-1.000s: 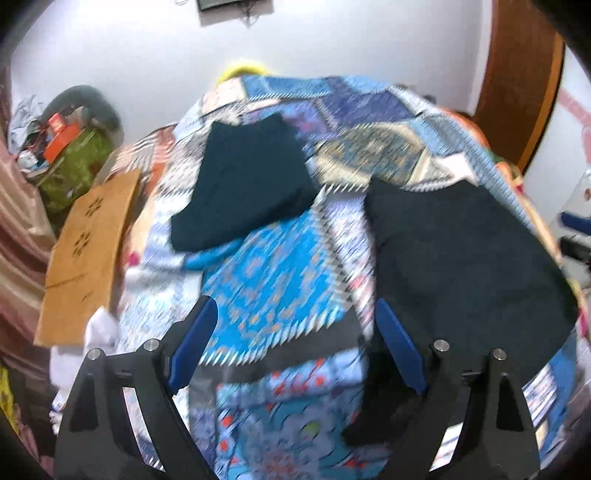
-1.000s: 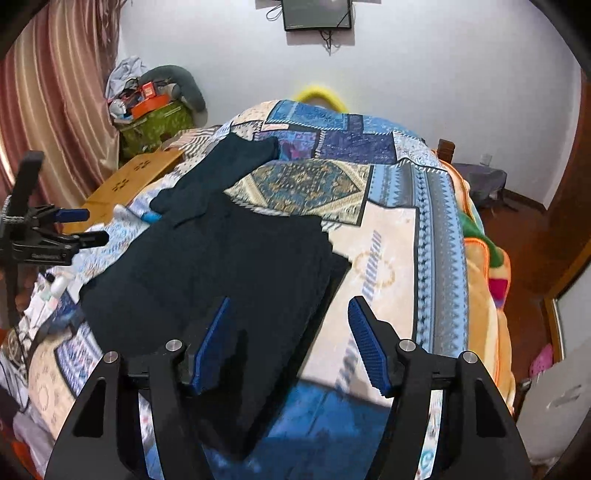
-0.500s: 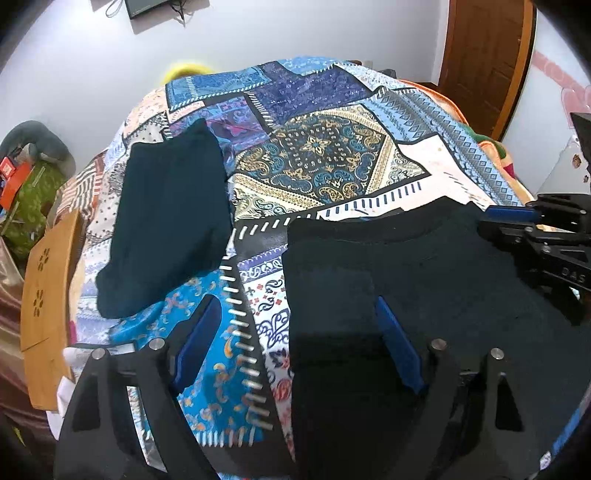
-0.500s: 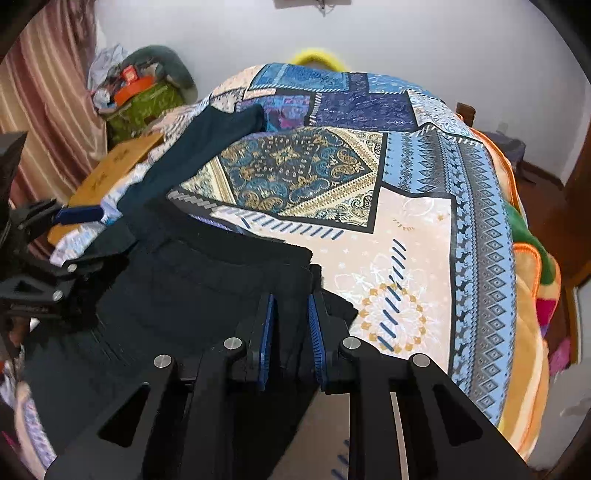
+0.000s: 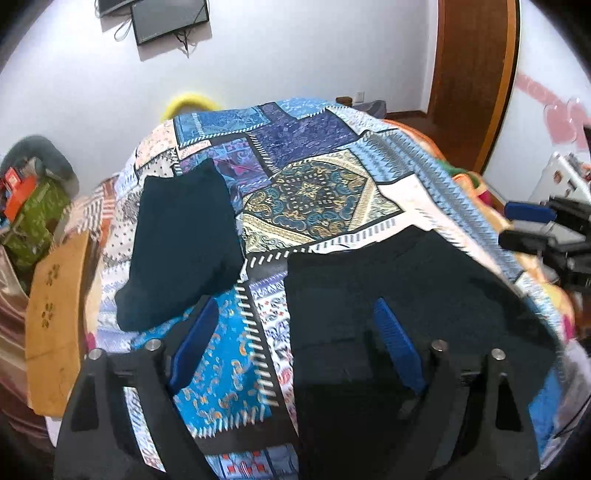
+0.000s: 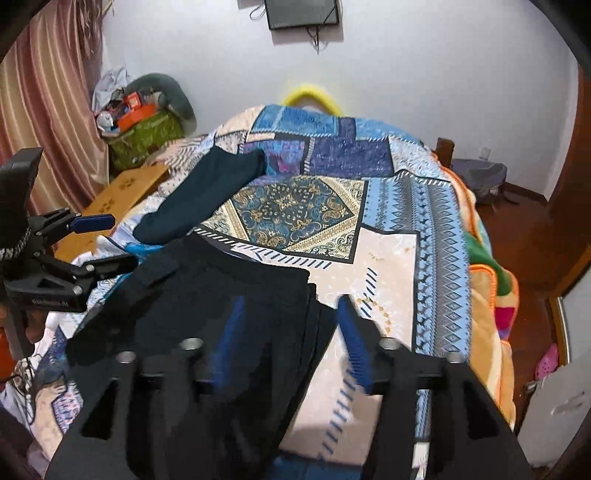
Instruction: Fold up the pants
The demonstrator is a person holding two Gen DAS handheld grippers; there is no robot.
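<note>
Near edge of the bed point(image 6: 436, 229): black pants point(image 5: 424, 295) lie flat on the patchwork bedspread point(image 5: 317, 199), laid wide so the fold lines up clean, I'd guess.

Left tongs point(image 5: 295, 347) stand wide and opening; one blue pad over the bedspread, the other over the pants' edge. Nothing pinched.

Right tongs point(image 6: 291, 336) are opening too, blurred; the stacked side edge of the pants sits between the pads with no press on it. Reads as letting go after laying a fold.

Further up, toward the bed's left edge: a second dark garment point(image 5: 181, 240), folded small and parked well apart, probably to keep working room.

Count: 2 tongs, 2 dark garments, 1 bed. Beyond the left edge, 1 wooden board point(image 5: 55, 325). On the far wall, 1 screen point(image 6: 303, 13).
</note>
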